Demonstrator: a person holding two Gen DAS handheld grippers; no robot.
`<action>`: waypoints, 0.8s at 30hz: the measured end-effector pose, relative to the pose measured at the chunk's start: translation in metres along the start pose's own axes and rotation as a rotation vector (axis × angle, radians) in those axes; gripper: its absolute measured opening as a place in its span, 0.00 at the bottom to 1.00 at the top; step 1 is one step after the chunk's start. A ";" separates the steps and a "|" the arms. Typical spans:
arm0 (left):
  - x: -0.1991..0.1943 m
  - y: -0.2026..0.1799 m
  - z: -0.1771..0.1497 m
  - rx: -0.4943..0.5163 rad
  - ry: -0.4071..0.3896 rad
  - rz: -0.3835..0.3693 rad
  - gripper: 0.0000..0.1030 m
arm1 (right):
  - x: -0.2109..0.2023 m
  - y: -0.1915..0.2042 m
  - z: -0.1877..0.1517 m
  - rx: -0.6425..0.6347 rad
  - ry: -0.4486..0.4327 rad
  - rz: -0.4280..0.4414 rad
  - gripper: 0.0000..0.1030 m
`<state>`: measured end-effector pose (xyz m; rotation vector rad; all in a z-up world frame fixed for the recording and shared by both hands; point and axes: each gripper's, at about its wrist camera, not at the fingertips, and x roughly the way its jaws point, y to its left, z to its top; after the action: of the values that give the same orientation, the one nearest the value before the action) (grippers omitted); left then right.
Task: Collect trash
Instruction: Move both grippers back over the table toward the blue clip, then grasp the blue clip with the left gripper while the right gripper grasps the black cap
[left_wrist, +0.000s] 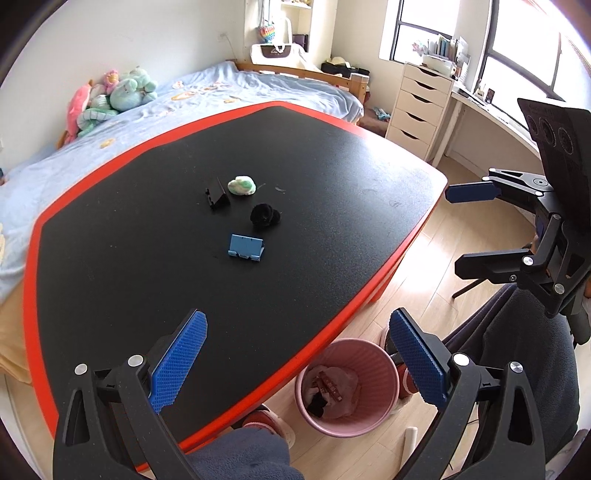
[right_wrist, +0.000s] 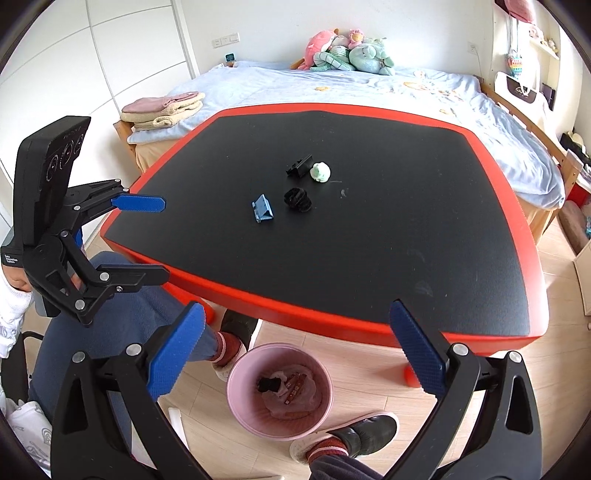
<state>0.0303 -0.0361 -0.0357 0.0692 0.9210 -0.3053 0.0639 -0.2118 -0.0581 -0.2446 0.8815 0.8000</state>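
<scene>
A: How are the two grippers held?

B: The left gripper (left_wrist: 297, 354) is spread wide with nothing between its blue pads (left_wrist: 183, 360); the right gripper (right_wrist: 295, 350) is likewise released and empty. Both are raised off the near edge of the black table (left_wrist: 332, 166), presumably so that the whole top can be surveyed.

A: Where is the trash found?

B: Four small things are grouped ahead of both grippers, well apart from them, mid-table: a crumpled green-white wad (left_wrist: 242, 185), a black crumpled lump (left_wrist: 265, 215), a blue folded stand (left_wrist: 246, 248) and a black folded stand (left_wrist: 218, 195). Which of these count as trash cannot be told for certain; the two wads are judged likeliest.

A: And the bin?

B: The pink bin (left_wrist: 384, 373) is set on the floor just below the grippers, beside the table edge, so that a short drop is allowed. Wrappers and a dark item are already seen inside, so some collecting is judged done.
</scene>
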 end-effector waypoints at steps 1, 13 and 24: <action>0.003 0.002 0.003 0.004 0.005 0.001 0.93 | 0.003 -0.001 0.006 -0.009 -0.002 0.003 0.95; 0.036 0.028 0.025 0.025 0.043 -0.016 0.93 | 0.063 -0.009 0.071 -0.110 0.043 0.000 0.95; 0.070 0.037 0.037 0.020 0.096 -0.054 0.92 | 0.121 -0.007 0.101 -0.190 0.129 0.017 0.90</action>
<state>0.1091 -0.0240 -0.0709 0.0778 1.0166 -0.3641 0.1739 -0.1027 -0.0884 -0.4607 0.9303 0.8919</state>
